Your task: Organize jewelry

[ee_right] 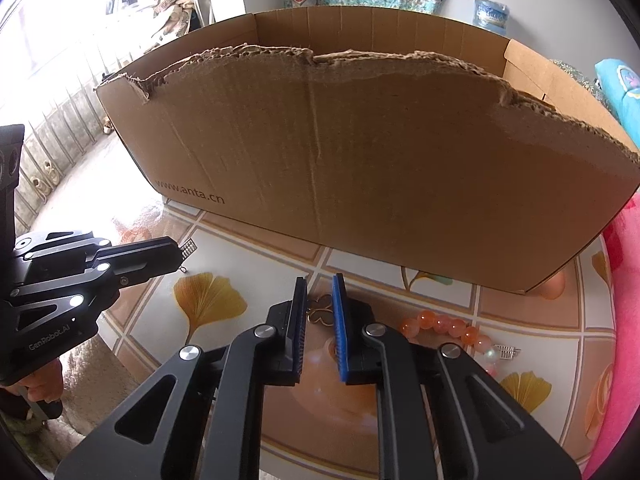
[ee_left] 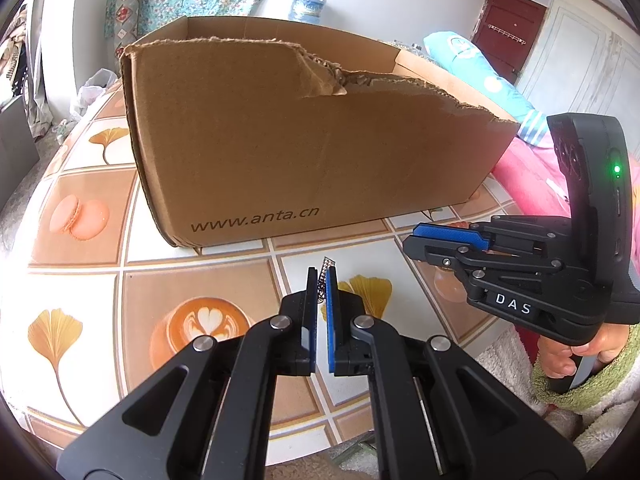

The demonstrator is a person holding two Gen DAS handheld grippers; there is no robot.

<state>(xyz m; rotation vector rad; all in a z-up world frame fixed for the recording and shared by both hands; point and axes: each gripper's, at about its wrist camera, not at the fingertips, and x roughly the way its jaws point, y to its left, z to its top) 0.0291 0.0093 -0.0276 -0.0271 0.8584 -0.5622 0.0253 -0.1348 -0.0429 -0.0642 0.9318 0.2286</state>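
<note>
Cardboard box [ee_left: 304, 132] fills the upper middle of both views. Left gripper [ee_left: 322, 280] is clamped on a small sparkly earring [ee_left: 323, 276], bottom centre. Right gripper [ee_right: 320, 304] has its jaws slightly apart around a gold butterfly piece [ee_right: 320, 314] on the tablecloth [ee_right: 520, 304]; orange bead bracelet [ee_right: 444, 326] sits lower right.

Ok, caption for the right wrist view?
Right tool straddles a gold butterfly charm before the cardboard box; bead bracelet alongside.

Brown cardboard box [ee_left: 304, 140], orange bead bracelet [ee_right: 444, 330], ginkgo-and-macaron checked tablecloth [ee_left: 80, 240].
</note>
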